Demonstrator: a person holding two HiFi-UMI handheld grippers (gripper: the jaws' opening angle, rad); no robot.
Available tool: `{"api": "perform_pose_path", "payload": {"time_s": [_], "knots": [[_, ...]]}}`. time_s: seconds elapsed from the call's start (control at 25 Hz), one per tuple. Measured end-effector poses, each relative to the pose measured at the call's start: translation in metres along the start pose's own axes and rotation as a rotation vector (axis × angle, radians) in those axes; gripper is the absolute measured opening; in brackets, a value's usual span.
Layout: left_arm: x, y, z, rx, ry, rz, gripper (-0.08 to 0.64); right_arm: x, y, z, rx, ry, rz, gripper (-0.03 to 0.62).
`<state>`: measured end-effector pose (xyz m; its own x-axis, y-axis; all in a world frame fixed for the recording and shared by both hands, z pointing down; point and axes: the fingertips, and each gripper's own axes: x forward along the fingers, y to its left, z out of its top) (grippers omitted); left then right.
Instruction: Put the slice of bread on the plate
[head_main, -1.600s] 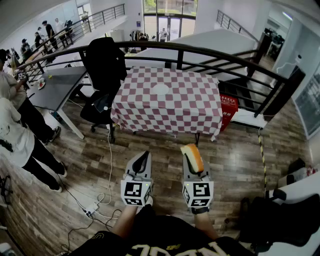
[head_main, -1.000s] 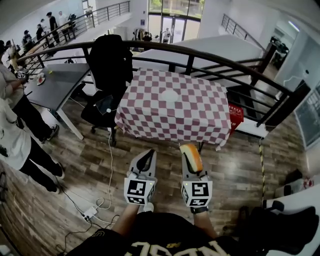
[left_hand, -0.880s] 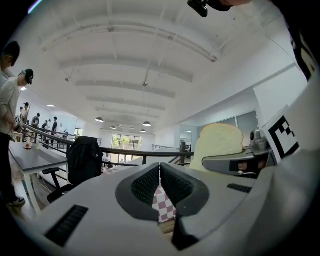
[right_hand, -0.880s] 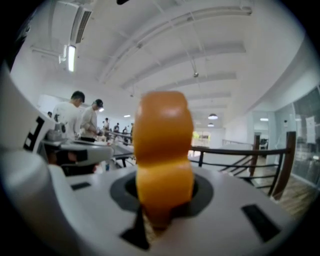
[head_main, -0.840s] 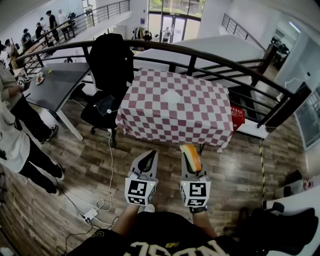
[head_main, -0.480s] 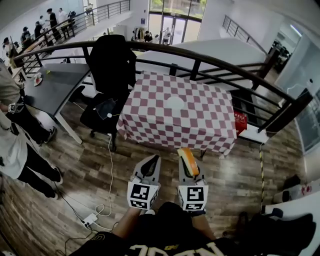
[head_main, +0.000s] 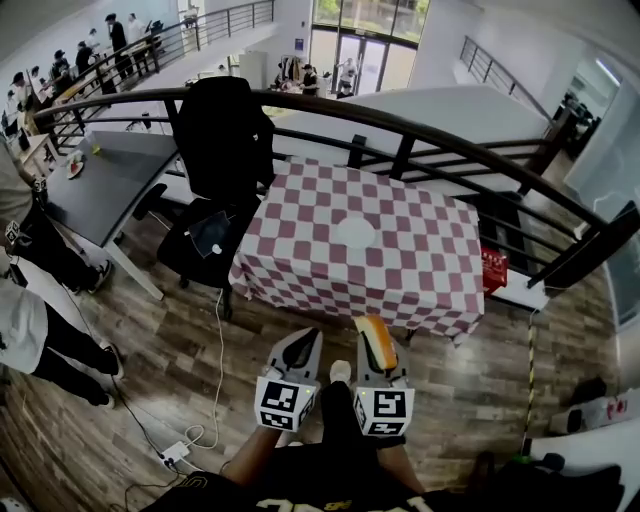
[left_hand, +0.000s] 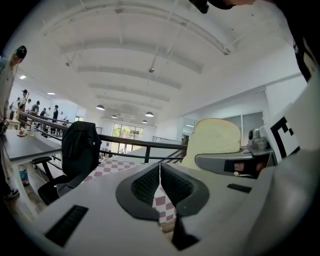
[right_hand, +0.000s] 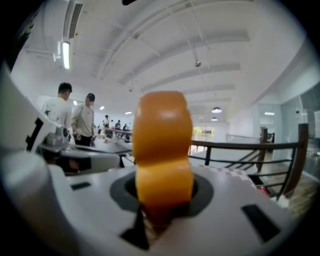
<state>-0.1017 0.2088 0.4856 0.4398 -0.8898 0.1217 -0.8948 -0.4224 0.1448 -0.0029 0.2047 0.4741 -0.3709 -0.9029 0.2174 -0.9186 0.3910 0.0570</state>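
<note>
Two grippers: side by side, held low, both pointing toward the table (head_main: 420, 278) (left_hand: 111, 165)
left gripper (head_main: 303, 342) (left_hand: 159, 167): clenched, pads pretty much together w/ only a thin slit, nothing btwn them
right gripper (head_main: 374, 346) (right_hand: 164, 192): clamped on the slice of bread (head_main: 377, 342) (right_hand: 162, 132) (left_hand: 216, 142), jaws pinching its lower end
bread pose: stands on edge in the right jaws, sticks up well past them. Orange-brown crust faces the right gripper view; the pale flat face shows from the left gripper view
bread location: head view has it over the wood floor (head_main: 170, 330), just short of the near edge of the cloth, so not on the plate (head_main: 355, 233) yet
plate: white, round, approx mid table, well apart from the bread
table: red/white checked cloth hanging down the sides, far side up against the railing (head_main: 430, 122)
railing: dark, curved, w/ a drop to a lower level behind it
chair (head_main: 222, 150): black office chair w/ a dark jacket over the back, just left of the table
desk (head_main: 95, 190): grey, further left, ppl standing beside it at the pic's left edge
crate (head_main: 492, 270): red, on the floor by the table's right end
cable (head_main: 218, 350): white, runs down the floor to a power strip (head_main: 168, 452) at lower left
</note>
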Motion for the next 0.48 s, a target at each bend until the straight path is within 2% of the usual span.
{"api": "perform_pose_path", "payload": {"time_s": [0.16,0.48], "knots": [[0.059,0.021,0.005,-0.001,0.027,0.037,0.028,0.064,-0.040,0.002,0.055,0.023,0.034,0.097],[0.193,0.043,0.058,0.002,-0.019,0.057,0.028,0.176,-0.125,0.056,0.051,-0.040,0.101,0.097]]}}
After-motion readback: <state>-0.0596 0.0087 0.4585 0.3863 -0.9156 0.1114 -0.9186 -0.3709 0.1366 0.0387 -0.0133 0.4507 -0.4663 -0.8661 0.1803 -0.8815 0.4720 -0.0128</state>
